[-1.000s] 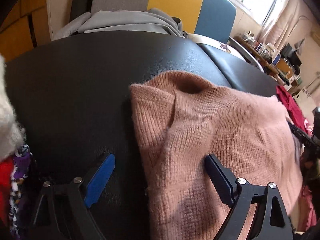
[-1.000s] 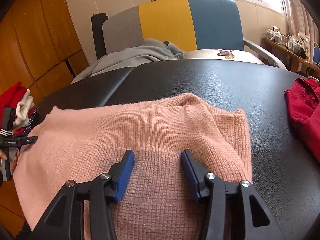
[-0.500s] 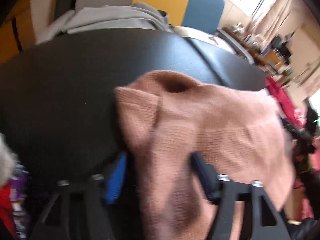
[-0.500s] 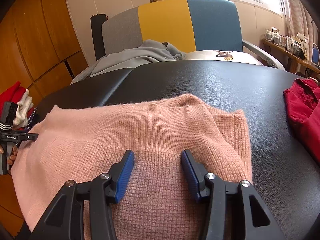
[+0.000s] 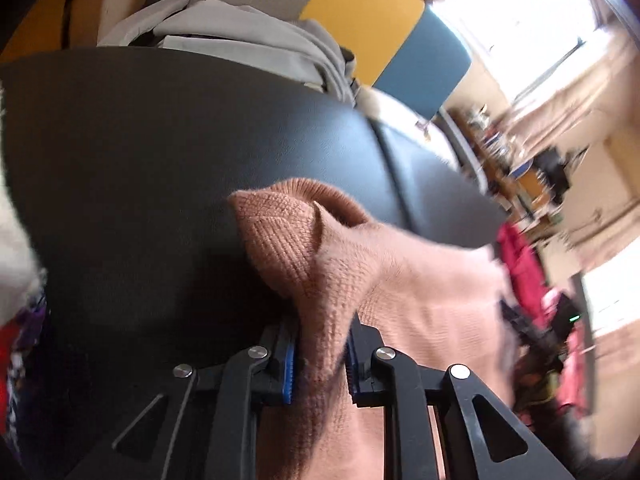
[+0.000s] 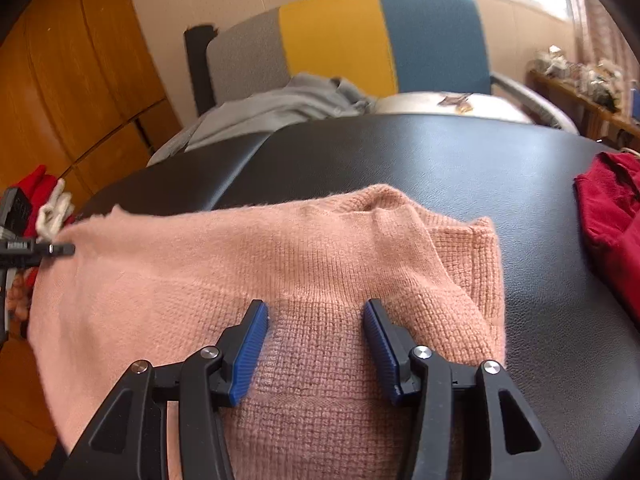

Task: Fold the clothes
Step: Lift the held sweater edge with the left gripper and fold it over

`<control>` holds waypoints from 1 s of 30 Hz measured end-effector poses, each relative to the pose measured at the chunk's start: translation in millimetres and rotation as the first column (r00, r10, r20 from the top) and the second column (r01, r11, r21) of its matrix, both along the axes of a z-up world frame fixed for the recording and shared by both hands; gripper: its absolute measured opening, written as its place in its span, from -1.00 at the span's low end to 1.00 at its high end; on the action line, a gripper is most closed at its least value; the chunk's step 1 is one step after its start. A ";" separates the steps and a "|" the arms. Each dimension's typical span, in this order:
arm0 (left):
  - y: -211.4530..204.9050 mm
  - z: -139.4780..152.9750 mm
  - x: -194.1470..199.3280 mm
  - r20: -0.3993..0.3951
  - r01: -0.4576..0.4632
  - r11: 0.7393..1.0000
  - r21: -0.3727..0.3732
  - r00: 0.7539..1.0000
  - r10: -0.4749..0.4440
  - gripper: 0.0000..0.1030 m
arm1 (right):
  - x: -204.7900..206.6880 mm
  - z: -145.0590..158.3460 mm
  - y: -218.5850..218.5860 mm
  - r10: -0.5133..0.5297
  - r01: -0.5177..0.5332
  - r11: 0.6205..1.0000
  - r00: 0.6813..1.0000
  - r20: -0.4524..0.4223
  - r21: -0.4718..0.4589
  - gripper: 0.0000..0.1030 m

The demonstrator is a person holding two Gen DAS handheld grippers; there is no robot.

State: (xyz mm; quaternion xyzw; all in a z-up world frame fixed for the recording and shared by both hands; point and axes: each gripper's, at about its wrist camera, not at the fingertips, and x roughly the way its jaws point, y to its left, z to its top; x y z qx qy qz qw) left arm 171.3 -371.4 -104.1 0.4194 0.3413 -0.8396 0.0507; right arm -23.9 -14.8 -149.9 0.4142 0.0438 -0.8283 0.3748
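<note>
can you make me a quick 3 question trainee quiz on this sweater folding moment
1. True or false: the left gripper is pinching a fold of the pink sweater.
2. Which describes the right gripper? A) shut on the red garment B) fingers apart over the pink sweater C) holding the grey clothing on the chair
3. Fill in: the red garment lies on the black ____ surface, apart from the sweater.

Key
1. True. Its fingers have just been closing, and a bunched ridge of knit sits between them.
2. B. The fingers stand apart with flat knit showing between them.
3. padded; the black padded surface carries both garments.
</note>
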 end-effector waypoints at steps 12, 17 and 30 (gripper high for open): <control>7.8 89.7 4.7 -0.013 -0.077 0.997 -0.003 0.997 0.077 -0.68 | -3.5 12.4 26.8 0.313 -0.314 0.932 0.949 0.034 0.183 -0.02; 48.6 128.4 -26.2 -0.008 -0.037 0.999 -0.004 0.999 0.037 -0.68 | -5.3 -3.8 18.5 0.366 -0.366 0.909 0.930 0.036 0.201 0.02; 212.0 154.0 -164.6 -0.001 0.143 0.988 0.066 0.990 -0.143 -0.73 | 3.4 -14.7 36.2 0.277 -0.275 0.959 0.960 -0.032 0.074 0.02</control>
